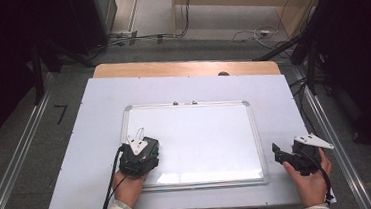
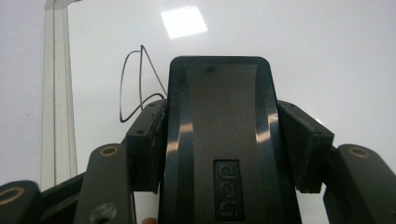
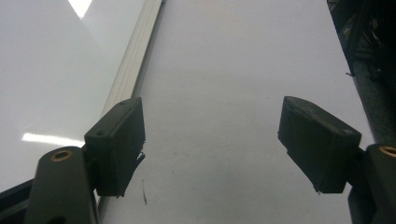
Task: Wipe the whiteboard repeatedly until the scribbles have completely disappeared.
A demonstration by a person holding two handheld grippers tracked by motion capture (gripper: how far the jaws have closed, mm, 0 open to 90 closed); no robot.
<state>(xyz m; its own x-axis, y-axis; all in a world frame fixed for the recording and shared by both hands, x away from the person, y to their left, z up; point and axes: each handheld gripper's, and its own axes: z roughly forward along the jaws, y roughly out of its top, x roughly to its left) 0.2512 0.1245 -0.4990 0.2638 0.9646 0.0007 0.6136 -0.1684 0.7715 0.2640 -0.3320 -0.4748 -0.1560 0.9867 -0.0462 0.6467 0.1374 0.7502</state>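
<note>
Left hand-held gripper [image 2: 219,140] clenched on a dark whiteboard eraser [image 2: 218,135], pads pressing both its long sides; the eraser sits face-down on the whiteboard [image 1: 201,133] near the left frame edge. In the high view that same gripper [image 1: 138,158] is over the board's lower-left area. Thin pen scribble [image 2: 135,84] lies just beside the eraser's front-left corner, not yet covered.

Right hand-held gripper [image 3: 210,140] released, jaws wide with nothing between them, parked over the white sheet on the desk [image 1: 185,68] just off the board's right frame [image 3: 133,70]. High view shows it [image 1: 298,156] beside the board's lower-right corner.

Risks, as I judge them:
- Eraser is gripped along its sides only; a hard sideways push could twist it in the pads and lift one edge, leaving streaks.
- Scribble is close to the left frame; a stroke that way may ram the eraser into the rail and miss the mark's far loop.
- Board looks unrestrained; with the right gripper off it, wiping drag could slide it across the sheet.
</note>
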